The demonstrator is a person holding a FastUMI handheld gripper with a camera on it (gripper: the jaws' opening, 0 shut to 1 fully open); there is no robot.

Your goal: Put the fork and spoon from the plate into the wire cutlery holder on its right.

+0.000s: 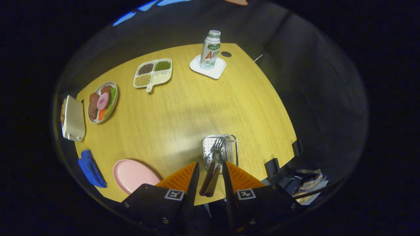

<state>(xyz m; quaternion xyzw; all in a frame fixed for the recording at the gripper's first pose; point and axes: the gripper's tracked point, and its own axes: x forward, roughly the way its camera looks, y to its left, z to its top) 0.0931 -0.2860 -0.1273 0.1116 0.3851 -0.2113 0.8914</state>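
Observation:
My gripper (210, 163) is shut on the brown handles of a fork (217, 145) and a spoon (215, 182), which lie side by side between the fingers. The fork's tines point away from me, over the open top of the wire cutlery holder (231, 149), which stands on the wooden table just ahead of the fingertips. The spoon's bowl is hard to make out against the holder's metal. The pink plate (133, 175) lies bare to the left of the holder, beside my left finger.
A blue cloth (91, 167) lies left of the plate. Farther off are a plate of food (102, 102), a cream box (73, 118), a divided tray of beans (153, 73) and a bottle (210, 49) on a white coaster. The table's edge runs close on the right.

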